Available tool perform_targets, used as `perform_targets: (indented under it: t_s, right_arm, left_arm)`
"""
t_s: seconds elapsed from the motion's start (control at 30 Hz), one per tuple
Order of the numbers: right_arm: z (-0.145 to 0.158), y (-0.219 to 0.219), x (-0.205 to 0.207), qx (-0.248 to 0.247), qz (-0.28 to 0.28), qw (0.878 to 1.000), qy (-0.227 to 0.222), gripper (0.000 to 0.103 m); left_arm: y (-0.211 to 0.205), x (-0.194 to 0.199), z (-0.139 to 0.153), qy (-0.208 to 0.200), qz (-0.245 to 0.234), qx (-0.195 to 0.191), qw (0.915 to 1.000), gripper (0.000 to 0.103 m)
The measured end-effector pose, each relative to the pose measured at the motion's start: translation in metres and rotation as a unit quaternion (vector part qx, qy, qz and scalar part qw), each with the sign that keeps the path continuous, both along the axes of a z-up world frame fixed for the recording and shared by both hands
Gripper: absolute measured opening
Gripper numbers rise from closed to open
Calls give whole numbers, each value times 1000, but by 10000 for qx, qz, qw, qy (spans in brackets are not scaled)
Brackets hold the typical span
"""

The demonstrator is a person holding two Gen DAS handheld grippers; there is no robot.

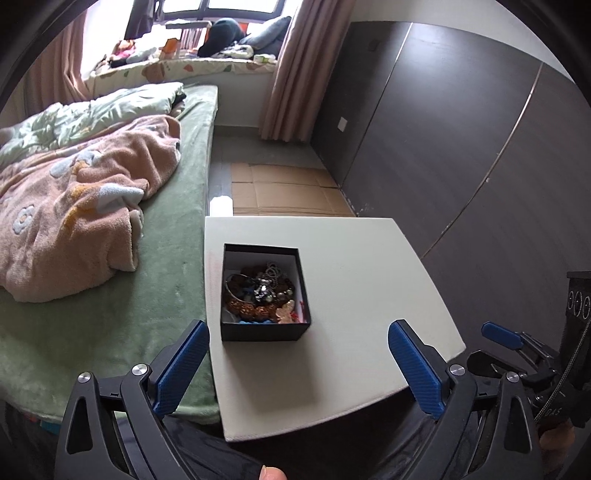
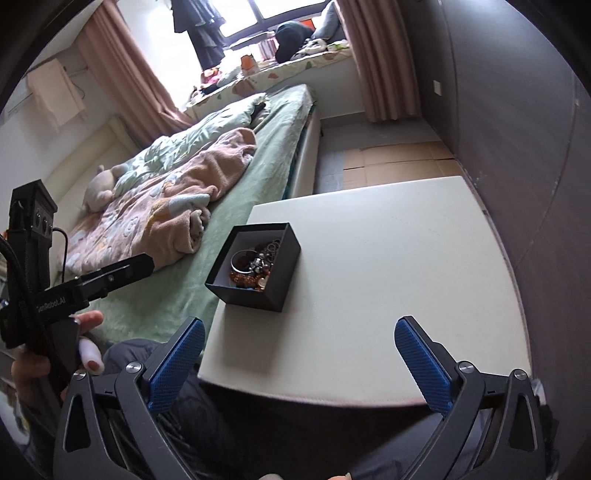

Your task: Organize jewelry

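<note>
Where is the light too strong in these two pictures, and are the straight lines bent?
Left wrist view: the window is blown out white, and the wardrobe seams curve. Right wrist view: the window glares too, and the white table edge bows.

A desk [image 1: 369, 295] stood just right of the bed [image 1: 177, 258], with flattened cardboard [image 1: 288, 188] on the floor beyond it and a wardrobe [image 1: 461, 147] to its right. An open box [image 1: 266, 334] sat near the desk's left edge, jewelry [image 1: 258, 291] heaped inside. A blanket [image 1: 74, 206] lay on the bed, left of the box.
</note>
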State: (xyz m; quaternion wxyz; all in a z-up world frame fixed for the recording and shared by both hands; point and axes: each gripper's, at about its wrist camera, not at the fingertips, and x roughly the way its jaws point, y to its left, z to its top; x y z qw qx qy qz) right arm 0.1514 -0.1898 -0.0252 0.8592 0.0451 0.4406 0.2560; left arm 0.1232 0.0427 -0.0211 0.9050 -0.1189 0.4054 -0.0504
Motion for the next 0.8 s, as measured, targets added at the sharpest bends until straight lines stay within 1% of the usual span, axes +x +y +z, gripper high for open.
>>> perform_targets:
  t_s: [0.1,0.3,0.43,0.53,0.8]
  right_arm:
    - [7,-15,-16,-84,-161,9997,-168,103]
    - [17,-44,-38,-46,-456,9986,-258,103]
    - [24,-56,-57,-21,-516,9982,-318,103]
    - [31,-60,-69,-77,-514,9976,-448,103]
    - [48,-75,-100,-21,-672,9954,-688,103]
  left_arm:
    - [-14,-14,8,-149,-74,71,9998,102]
    - [-41,-44,24,-375,-201,204,9989,102]
    - [-50,-65,33,-537,-161,131,9983,102]
    - [-55,-80,39,-651,-110,30,9978,103]
    - [-63,-109,50,-781,-132,-5,9969,103]
